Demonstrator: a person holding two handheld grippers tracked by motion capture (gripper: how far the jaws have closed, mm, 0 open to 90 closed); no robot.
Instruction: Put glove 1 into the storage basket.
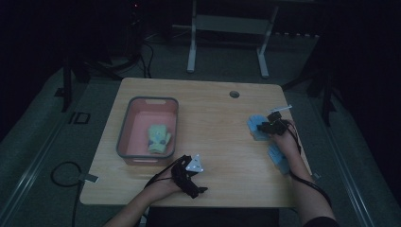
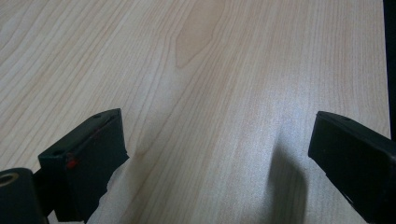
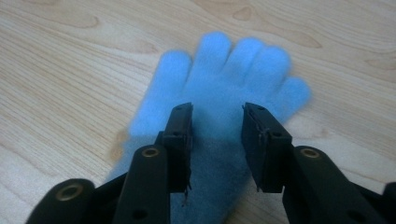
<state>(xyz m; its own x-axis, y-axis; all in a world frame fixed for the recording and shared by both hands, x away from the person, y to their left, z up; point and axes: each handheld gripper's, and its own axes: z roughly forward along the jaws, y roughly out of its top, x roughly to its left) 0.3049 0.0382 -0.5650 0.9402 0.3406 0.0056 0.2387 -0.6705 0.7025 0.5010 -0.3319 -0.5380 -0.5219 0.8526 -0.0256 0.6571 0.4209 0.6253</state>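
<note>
Right gripper view: a fuzzy blue knit glove (image 3: 224, 93) lies flat on the pale wood-grain table (image 3: 60, 74), fingers pointing away from the right gripper (image 3: 217, 121). The black, blocky jaws stand partly apart over the glove's palm; whether they touch the fabric cannot be told. High view: the right forearm reaches forward. Left gripper (image 2: 217, 144), near the table edge, has its jaws spread wide over bare wood, holding nothing.
</note>
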